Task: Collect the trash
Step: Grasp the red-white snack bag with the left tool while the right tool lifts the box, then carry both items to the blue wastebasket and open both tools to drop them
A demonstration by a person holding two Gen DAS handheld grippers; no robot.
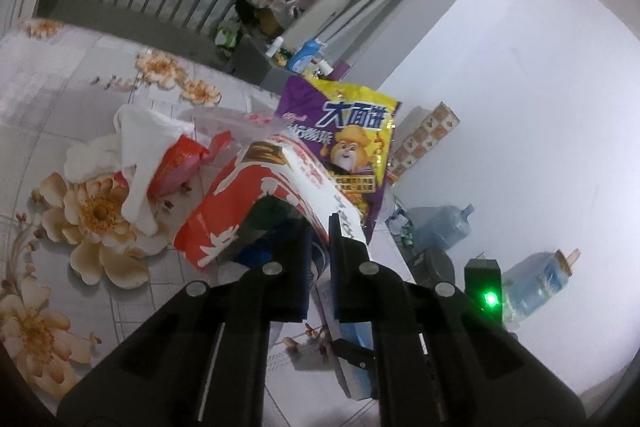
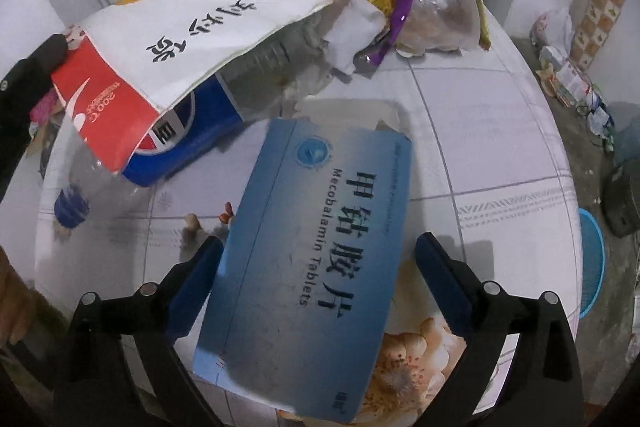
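Left gripper (image 1: 320, 247) clenched on red-and-white bag (image 1: 256, 195) rim, holding mouth open for loading. Right gripper (image 2: 318, 279) spread, straddling blue box (image 2: 308, 259) on table (image 2: 480, 131), just beside bag mouth.

On the flower-printed tabletop (image 2: 480, 163): one red-and-white paper bag with black Chinese lettering (image 2: 208, 27), one purple-and-yellow snack packet bearing a cartoon figure (image 1: 344, 143), one blue cardboard medicine box marked Mecobalamin Tablets (image 2: 312, 259), one clear plastic bottle with a blue label and blue cap (image 2: 168, 143), one clear plastic domed container (image 2: 444, 11), one crumpled white tissue heap (image 1: 120, 155), one small red-and-pink wrapper (image 1: 180, 163). Against the white wall: two large blue-tinted water jugs (image 1: 440, 227), (image 1: 536, 283).
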